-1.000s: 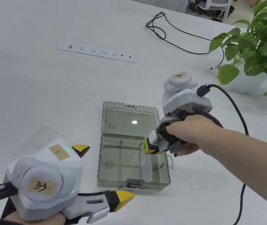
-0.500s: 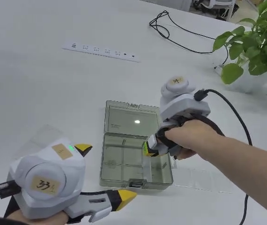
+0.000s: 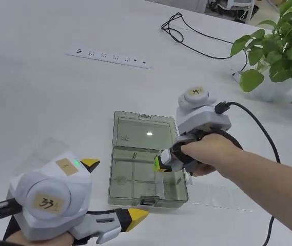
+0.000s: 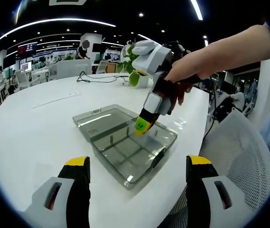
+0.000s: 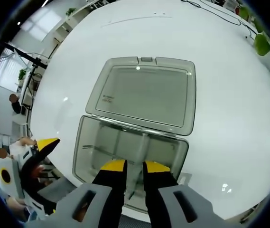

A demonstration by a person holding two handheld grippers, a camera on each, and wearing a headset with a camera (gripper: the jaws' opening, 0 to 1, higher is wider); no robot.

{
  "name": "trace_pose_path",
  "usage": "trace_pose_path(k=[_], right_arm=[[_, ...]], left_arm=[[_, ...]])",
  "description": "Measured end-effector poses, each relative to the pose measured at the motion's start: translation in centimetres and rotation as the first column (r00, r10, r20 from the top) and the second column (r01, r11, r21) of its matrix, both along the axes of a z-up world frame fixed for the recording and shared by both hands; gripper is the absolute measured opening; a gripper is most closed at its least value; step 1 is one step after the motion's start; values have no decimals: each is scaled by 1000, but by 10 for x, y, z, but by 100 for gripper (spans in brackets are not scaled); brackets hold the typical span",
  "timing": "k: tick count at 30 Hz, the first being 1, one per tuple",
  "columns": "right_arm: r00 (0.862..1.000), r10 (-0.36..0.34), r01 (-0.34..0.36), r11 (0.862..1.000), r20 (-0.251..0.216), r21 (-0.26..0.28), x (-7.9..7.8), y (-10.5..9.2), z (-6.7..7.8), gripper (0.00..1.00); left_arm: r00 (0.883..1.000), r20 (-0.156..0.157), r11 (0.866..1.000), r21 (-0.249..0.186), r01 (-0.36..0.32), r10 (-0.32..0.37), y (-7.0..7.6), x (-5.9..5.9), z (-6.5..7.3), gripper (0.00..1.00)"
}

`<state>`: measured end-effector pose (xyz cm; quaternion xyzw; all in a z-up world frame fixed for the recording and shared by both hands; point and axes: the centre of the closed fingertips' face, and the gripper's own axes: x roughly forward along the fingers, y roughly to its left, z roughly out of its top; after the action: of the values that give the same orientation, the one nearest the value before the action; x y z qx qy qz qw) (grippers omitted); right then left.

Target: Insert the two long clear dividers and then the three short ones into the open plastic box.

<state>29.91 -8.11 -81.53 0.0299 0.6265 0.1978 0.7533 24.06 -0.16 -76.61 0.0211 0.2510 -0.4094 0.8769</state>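
Observation:
The open plastic box (image 3: 120,177) lies on the white table with its lid (image 3: 143,134) folded flat behind it. Clear dividers stand inside the base (image 5: 94,142). My right gripper (image 3: 158,164) points down into the right half of the base and is shut on a clear divider (image 5: 135,164) that stands upright between its yellow tips (image 5: 135,166). My left gripper (image 3: 112,189) hovers open near the front left of the box, holding nothing. The left gripper view shows its jaws (image 4: 137,161) spread wide in front of the box (image 4: 118,147), with the right gripper (image 4: 142,126) over it.
More clear dividers (image 3: 217,196) lie flat on the table right of the box. A white power strip (image 3: 107,56) and a black cable (image 3: 187,36) lie at the back. A potted plant (image 3: 279,46) stands at the far right.
My right gripper has edged slightly left and lower into the box base with the divider. The left gripper has stayed where it was.

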Motion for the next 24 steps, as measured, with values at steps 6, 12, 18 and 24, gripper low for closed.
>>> trace_pose_path(k=[6,12,18,24], right_arm=[[998,16,-18,1000,68,25,4,2,1,35],[992,13,-23,997,129,78,8,15,8,62],[987,28,-45,993,157,111,7,22,11,76],[981,19,-49,987,191,156,8,24,23,84]], left_arm=[[1000,-2,1000,1,2,-2,0,0,0,84],[1000,-1,1000,5,7,-7,-1,-2,0,84],[1000,0,1000,5,3,-3,-2,-2,0,84],[1000,2,1000,3,-4,4,-2,-1,1,84]])
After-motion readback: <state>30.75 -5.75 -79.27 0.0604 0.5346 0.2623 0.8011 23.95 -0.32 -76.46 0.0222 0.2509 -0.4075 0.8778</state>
